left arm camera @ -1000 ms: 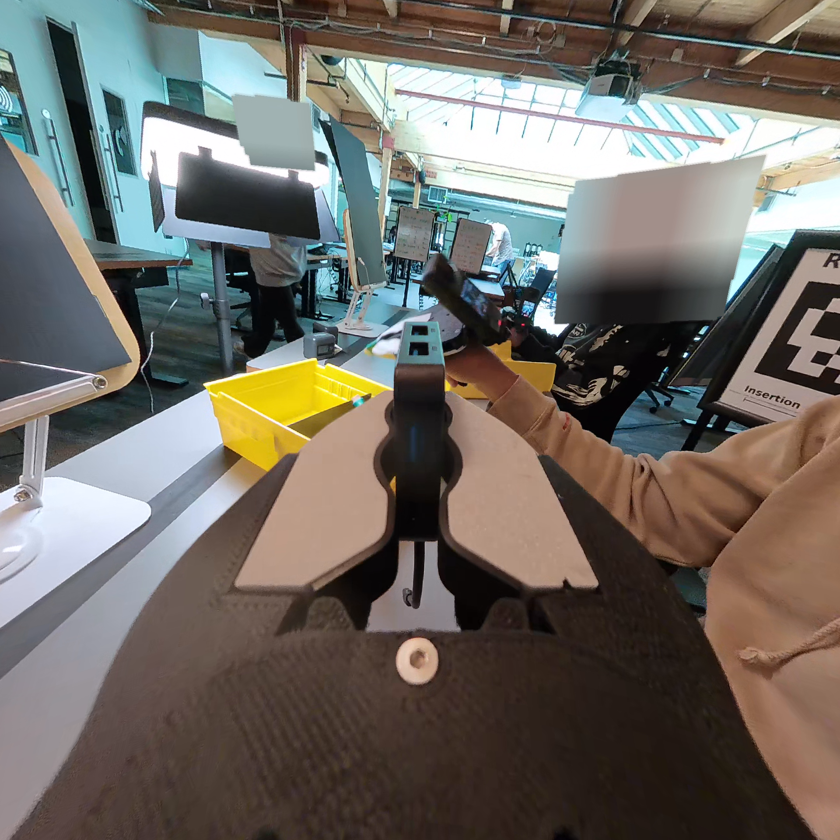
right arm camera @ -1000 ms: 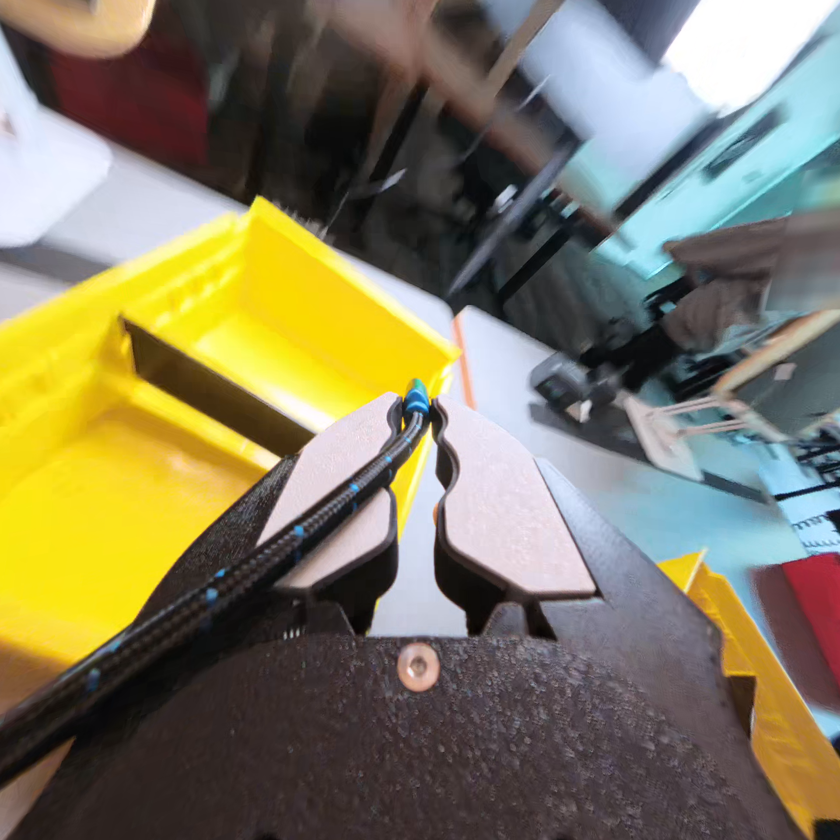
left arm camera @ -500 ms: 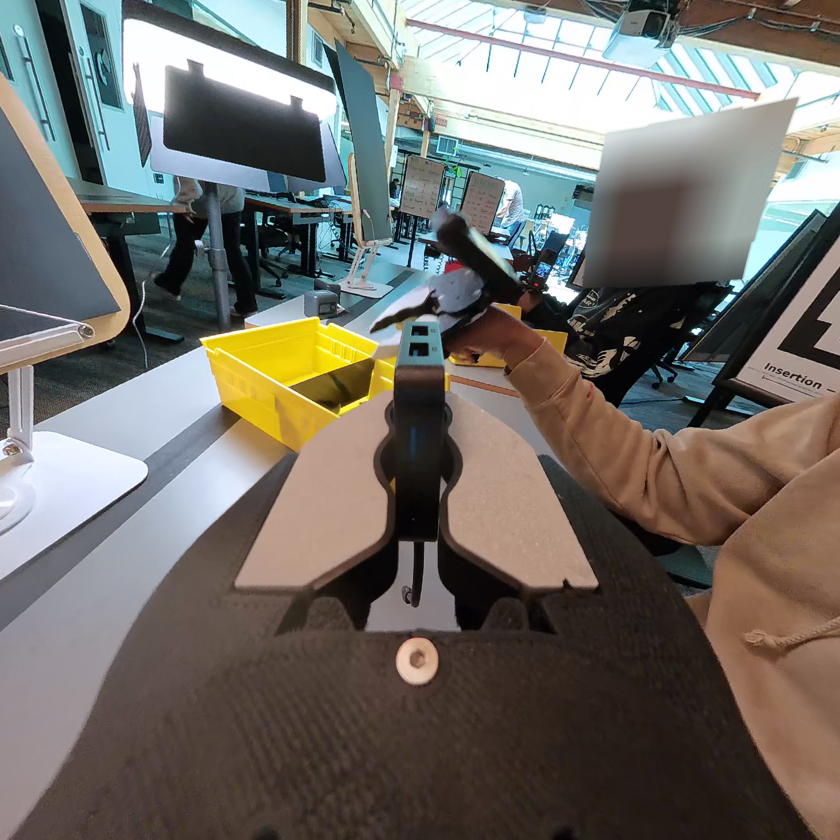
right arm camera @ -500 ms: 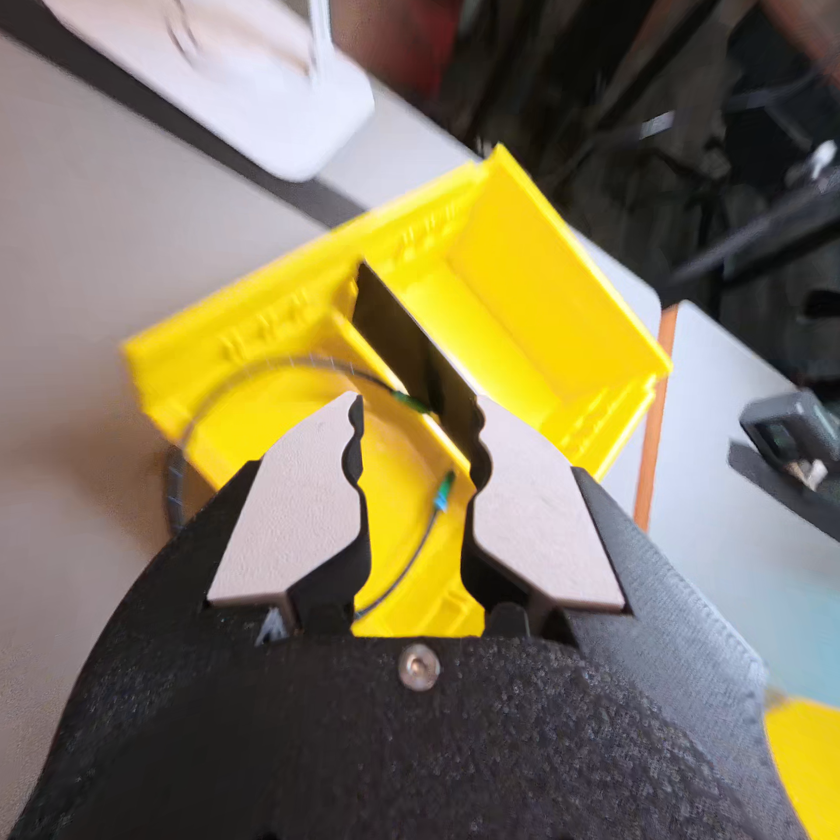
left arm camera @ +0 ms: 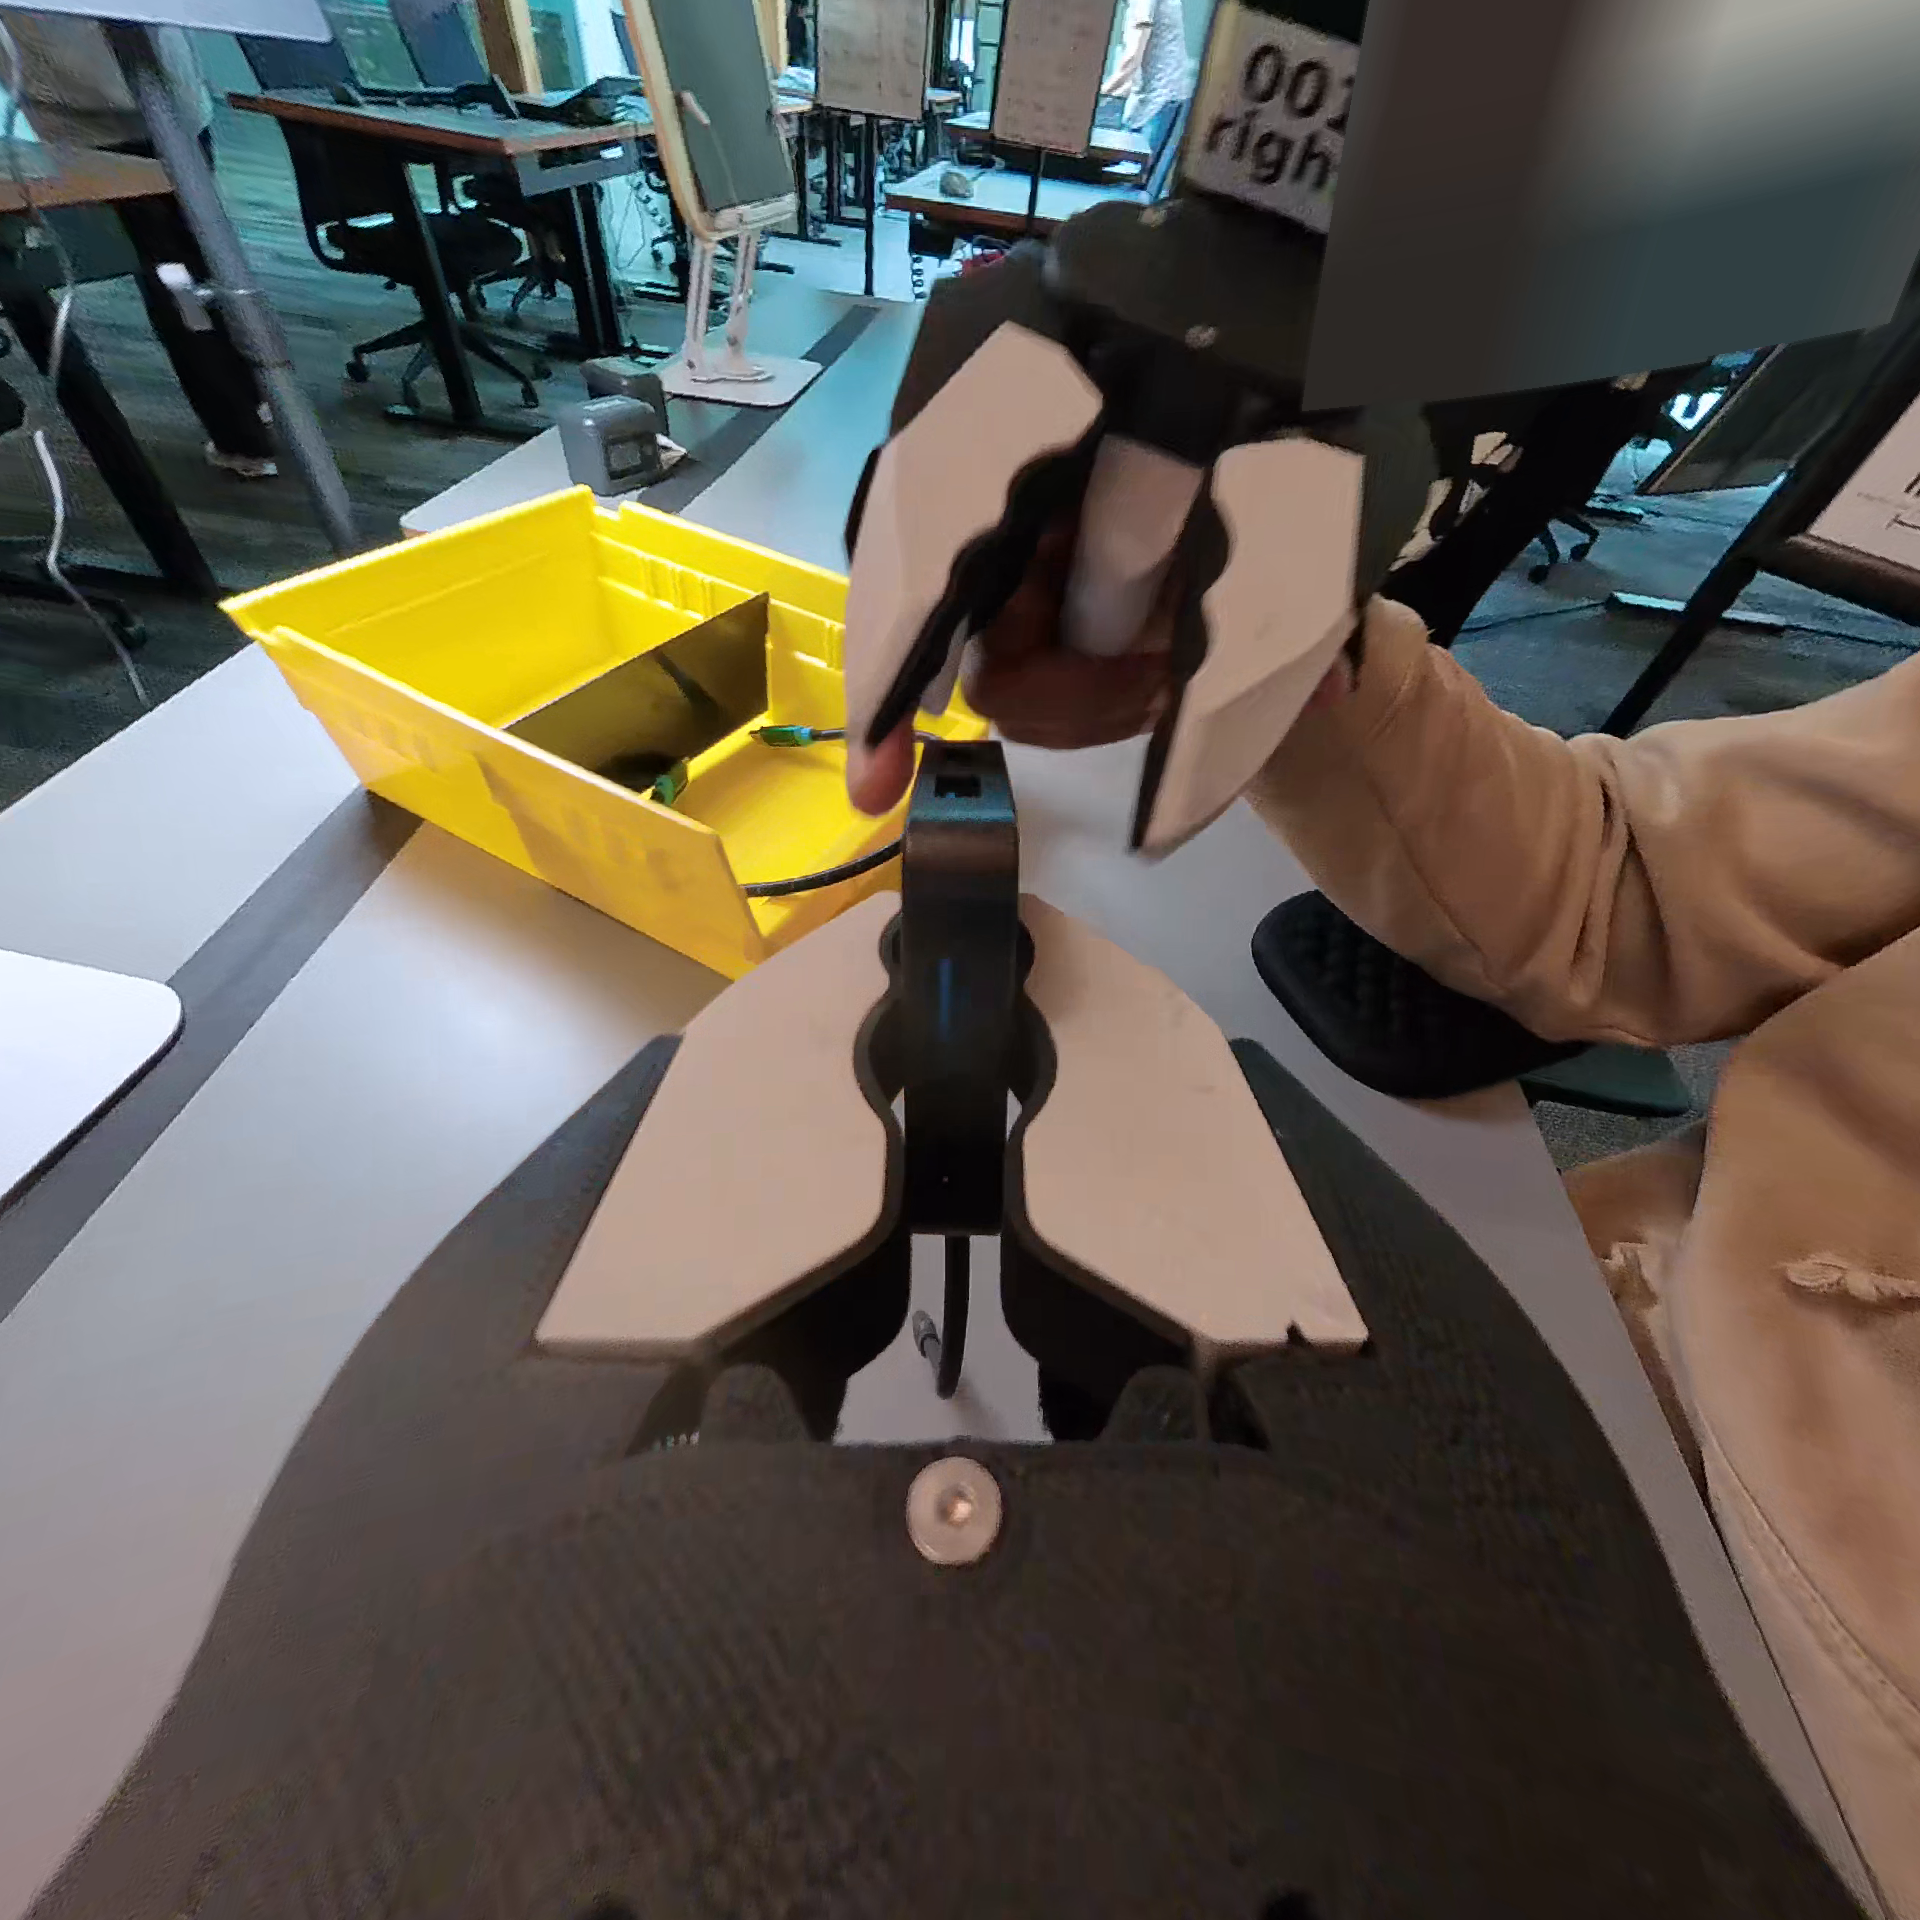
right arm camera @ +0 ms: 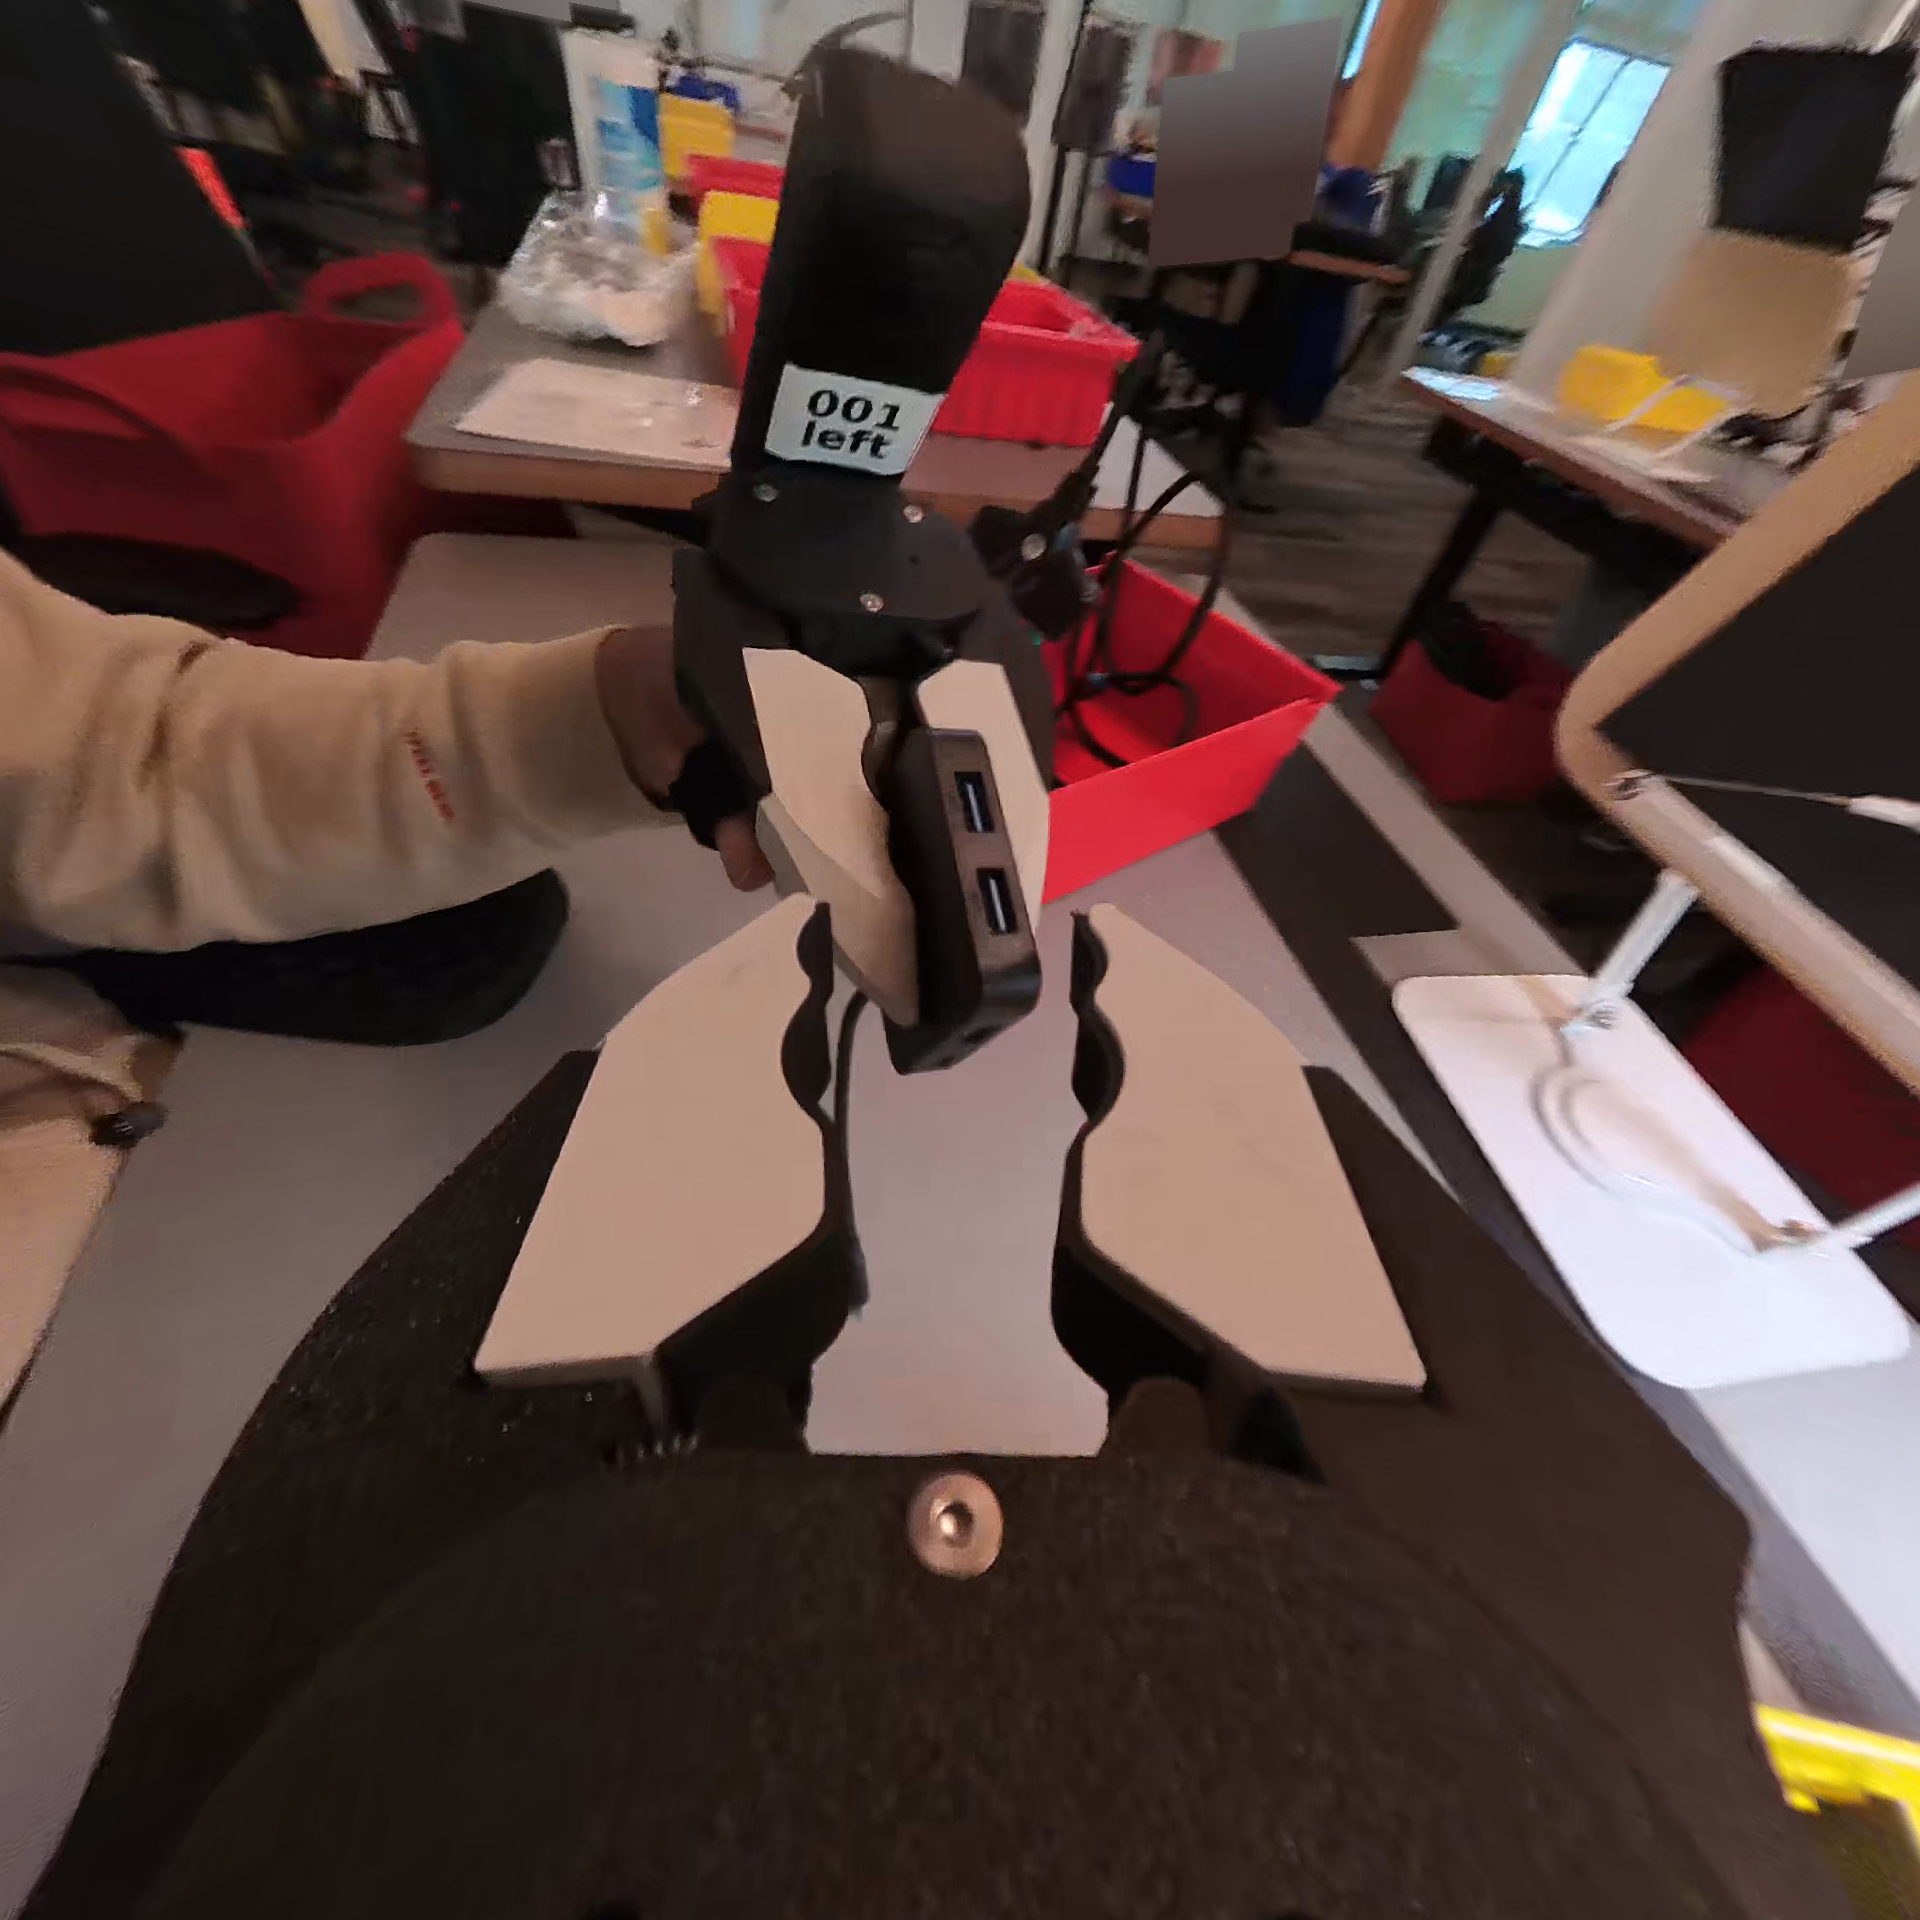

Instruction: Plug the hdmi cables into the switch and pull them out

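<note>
While the left gripper (left arm camera: 958,935) is clamped on the flat black plastic switch box (left arm camera: 958,997), its two pale grey fingers (left arm camera: 769,1132) pressing the box's narrow sides so that the ported end stands up beyond the fingertips, the right gripper (right arm camera: 951,925) faces it with its jaws spread wide and nothing between them. In the right wrist view the switch (right arm camera: 961,894) shows two blue-lined sockets along one face and hangs just beyond the right gripper's open fingertips, not touching them, with a thin black lead (right arm camera: 844,1122) trailing down from it. In the left wrist view the right gripper (left arm camera: 1023,790) hovers just above the switch's top end. The braided black HDMI cable with green plug ends (left arm camera: 790,736) lies in the near compartment of the yellow plastic bin (left arm camera: 582,821), beside the bin's black divider (left arm camera: 665,696), and part of it spills over the low front edge onto the grey tabletop (left arm camera: 343,1091). A person's beige sleeve (left arm camera: 1579,862) reaches in from the right.
</note>
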Action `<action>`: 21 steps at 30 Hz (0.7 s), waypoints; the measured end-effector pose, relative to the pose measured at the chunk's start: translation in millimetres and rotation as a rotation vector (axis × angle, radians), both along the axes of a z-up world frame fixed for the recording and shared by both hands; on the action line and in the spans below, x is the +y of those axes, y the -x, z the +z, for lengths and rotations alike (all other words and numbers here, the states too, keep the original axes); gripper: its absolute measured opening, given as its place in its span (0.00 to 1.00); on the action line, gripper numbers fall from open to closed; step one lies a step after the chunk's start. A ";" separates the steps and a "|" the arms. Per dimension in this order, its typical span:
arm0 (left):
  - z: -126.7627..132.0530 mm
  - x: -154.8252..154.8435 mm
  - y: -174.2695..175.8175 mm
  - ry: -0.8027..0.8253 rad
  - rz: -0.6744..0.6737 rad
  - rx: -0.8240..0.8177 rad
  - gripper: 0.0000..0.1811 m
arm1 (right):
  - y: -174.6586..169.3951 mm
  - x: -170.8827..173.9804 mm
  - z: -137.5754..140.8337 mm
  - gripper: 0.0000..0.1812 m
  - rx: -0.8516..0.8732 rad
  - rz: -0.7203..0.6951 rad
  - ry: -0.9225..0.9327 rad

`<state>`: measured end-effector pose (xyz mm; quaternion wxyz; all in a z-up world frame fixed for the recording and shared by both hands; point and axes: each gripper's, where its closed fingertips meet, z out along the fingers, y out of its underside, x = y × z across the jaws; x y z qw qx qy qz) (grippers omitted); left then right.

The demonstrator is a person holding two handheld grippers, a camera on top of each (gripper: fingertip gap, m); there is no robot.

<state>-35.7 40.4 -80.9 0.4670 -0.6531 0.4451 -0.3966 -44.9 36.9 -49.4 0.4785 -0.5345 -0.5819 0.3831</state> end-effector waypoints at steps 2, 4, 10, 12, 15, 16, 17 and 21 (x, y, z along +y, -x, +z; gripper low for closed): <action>-0.1 -3.9 -4.4 -0.020 -0.018 0.006 0.08 | 2.4 1.8 -14.8 0.20 -0.059 0.010 0.018; -0.4 -7.4 -5.3 -0.038 -0.041 0.015 0.08 | 0.6 -1.2 -14.3 0.10 -0.040 0.047 0.032; 26.8 -0.6 12.7 -0.073 0.030 -0.102 0.19 | -20.2 1.7 12.6 0.08 0.041 0.028 -0.001; 40.6 5.5 29.6 -0.084 0.080 -0.160 0.19 | -42.5 16.8 38.2 0.08 0.134 -0.065 -0.031; 47.4 13.1 50.4 -0.096 0.139 -0.179 0.18 | -83.8 54.8 75.5 0.08 0.220 -0.281 -0.099; 47.1 15.4 54.7 -0.093 0.152 -0.178 0.17 | -97.9 69.7 85.9 0.08 0.218 -0.361 -0.135; 46.9 17.0 57.5 -0.085 0.158 -0.182 0.17 | -111.7 85.4 94.8 0.08 0.204 -0.443 -0.173; 43.8 20.0 59.4 -0.058 0.161 -0.185 0.17 | -160.2 151.5 104.4 0.08 0.058 -0.742 -0.316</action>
